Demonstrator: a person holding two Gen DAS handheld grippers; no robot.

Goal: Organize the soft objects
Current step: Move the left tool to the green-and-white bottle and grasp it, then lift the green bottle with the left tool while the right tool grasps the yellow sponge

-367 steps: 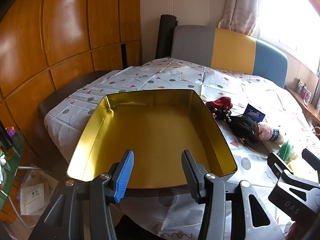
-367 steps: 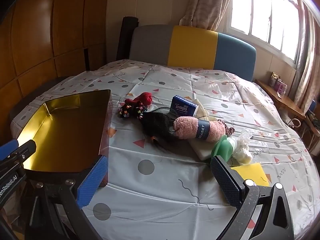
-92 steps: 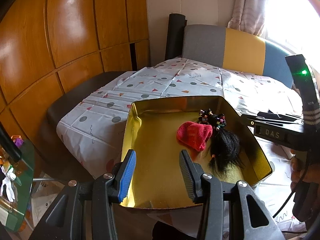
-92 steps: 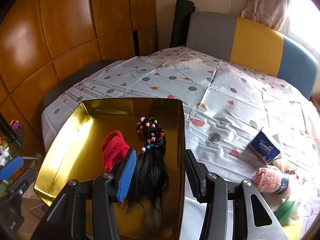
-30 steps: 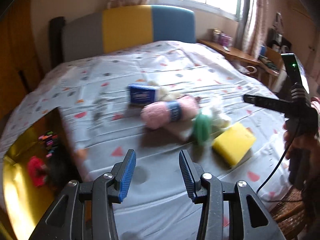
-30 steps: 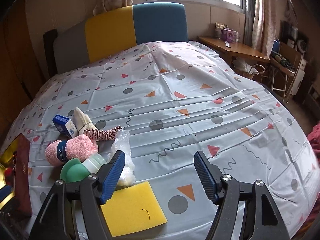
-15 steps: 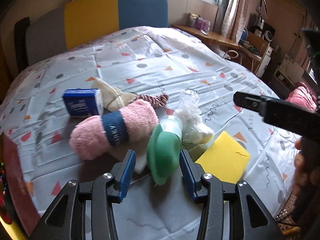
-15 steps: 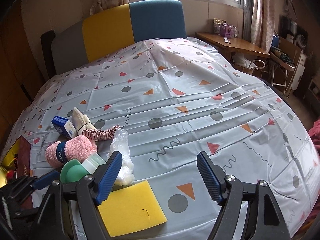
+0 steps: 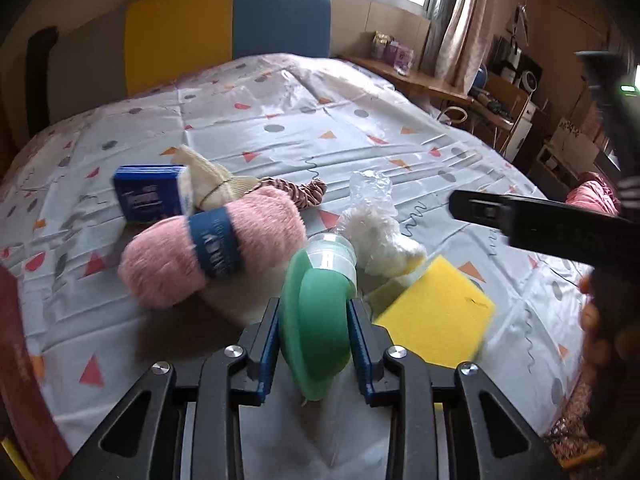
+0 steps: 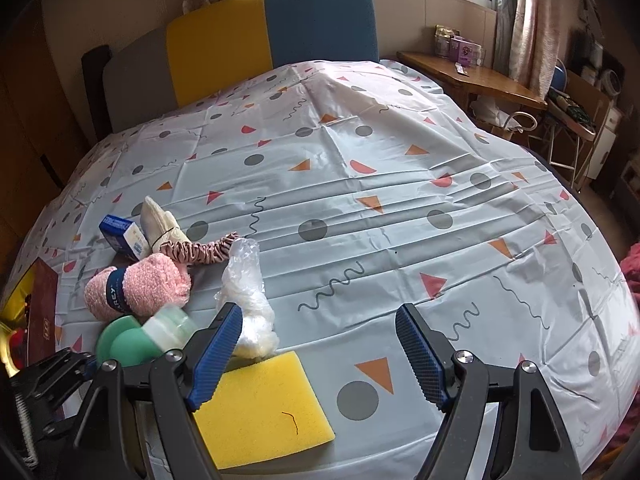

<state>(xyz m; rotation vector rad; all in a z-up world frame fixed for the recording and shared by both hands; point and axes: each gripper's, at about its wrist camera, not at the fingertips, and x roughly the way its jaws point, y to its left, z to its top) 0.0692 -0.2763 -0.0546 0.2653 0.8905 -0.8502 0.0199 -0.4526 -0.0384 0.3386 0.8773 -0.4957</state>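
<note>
My left gripper (image 9: 314, 314) is shut on a soft green object with a clear cap (image 9: 316, 320), which also shows in the right wrist view (image 10: 132, 340). Beside it lie a pink yarn ball with a blue band (image 9: 212, 248), a bag of white fluff (image 9: 376, 228), a yellow sponge (image 9: 434, 314), a pink scrunchie (image 9: 296, 192), a cream sock (image 9: 208, 184) and a blue tissue pack (image 9: 150, 196). My right gripper (image 10: 318, 352) is open and empty above the sponge (image 10: 260, 404) and the tablecloth.
The gold tin (image 10: 16, 320) with a red lid shows at the far left edge of the round table (image 10: 400, 200). A tricolour chair back (image 10: 272, 28) stands behind it. A wooden shelf (image 10: 472, 76) and clutter are at the right.
My left gripper has moved forward and closed its fingers on the green object. The right gripper has shifted only slightly.
</note>
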